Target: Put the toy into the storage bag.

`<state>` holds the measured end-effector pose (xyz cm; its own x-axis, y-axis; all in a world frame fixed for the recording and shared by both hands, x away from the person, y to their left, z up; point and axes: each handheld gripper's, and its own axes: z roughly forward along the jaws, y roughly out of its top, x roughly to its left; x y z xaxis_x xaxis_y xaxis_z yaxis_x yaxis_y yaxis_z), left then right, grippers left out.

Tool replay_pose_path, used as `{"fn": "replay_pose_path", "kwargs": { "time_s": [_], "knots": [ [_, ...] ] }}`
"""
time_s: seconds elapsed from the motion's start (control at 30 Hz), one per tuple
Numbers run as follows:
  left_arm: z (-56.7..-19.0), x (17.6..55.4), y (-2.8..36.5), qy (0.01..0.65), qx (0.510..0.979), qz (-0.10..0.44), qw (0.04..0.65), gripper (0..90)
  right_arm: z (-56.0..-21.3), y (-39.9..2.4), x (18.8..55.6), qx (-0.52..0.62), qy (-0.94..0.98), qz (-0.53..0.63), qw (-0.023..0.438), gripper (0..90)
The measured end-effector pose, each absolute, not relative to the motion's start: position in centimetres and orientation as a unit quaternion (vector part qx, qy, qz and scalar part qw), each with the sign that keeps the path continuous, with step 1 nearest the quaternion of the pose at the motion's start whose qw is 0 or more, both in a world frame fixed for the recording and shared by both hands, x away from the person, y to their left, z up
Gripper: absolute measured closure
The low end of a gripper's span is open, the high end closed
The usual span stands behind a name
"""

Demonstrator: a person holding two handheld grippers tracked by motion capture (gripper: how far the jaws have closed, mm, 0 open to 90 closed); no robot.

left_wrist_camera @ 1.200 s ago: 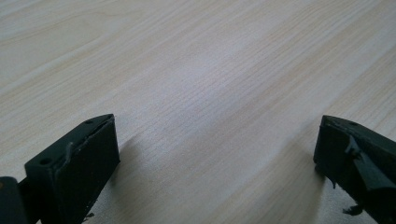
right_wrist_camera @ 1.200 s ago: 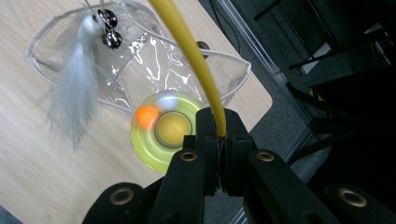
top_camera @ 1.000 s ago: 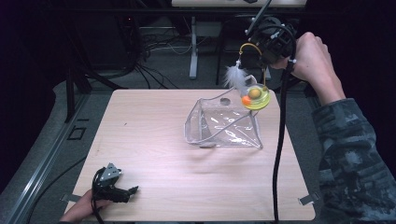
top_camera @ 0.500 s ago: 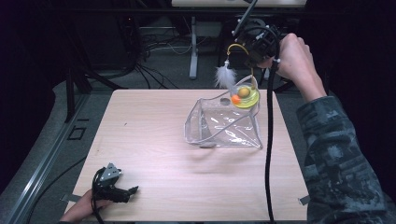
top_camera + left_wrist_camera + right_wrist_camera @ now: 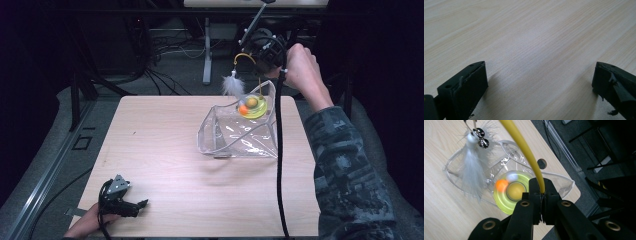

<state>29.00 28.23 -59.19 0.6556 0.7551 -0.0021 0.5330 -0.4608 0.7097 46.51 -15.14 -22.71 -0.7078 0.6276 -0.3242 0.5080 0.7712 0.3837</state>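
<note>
Wooden table [image 5: 165,145] lies below me in the high view. My right gripper [image 5: 263,47] hangs over the far edge, lifting a cat toy [image 5: 251,105] above a clear bag [image 5: 240,135]. My left gripper [image 5: 122,202] rests near the front corner. From the left gripper view I see its jaws wide apart over bare wood [image 5: 529,40]. From the right gripper view I see jaws pinched on a yellow wire [image 5: 524,147], with a white feather [image 5: 472,170] and small bells [image 5: 481,138] hanging.
</note>
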Motion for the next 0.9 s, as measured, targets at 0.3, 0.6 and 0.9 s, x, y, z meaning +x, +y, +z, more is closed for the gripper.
{"fn": "replay_pose_path", "kwargs": {
  "time_s": [0.3, 0.6, 0.9],
  "knots": [
    [-59.2, 29.0, 28.2, 0.384, 0.84, 0.158, 0.35, 0.0, -25.3, -15.5, 47.8, 0.321, 0.915, 0.134, 0.204, 87.8],
    [-59.2, 29.0, 28.2, 0.384, 0.84, 0.159, 0.35, 0.0, -27.3, -15.8, 48.4, 0.327, 0.917, 0.129, 0.189, 87.7],
    [-59.2, 29.0, 28.2, 0.384, 0.839, 0.158, 0.351, 0.0, -30.1, -16.2, 48.6, 0.335, 0.919, 0.125, 0.167, 87.7]
  ]
}}
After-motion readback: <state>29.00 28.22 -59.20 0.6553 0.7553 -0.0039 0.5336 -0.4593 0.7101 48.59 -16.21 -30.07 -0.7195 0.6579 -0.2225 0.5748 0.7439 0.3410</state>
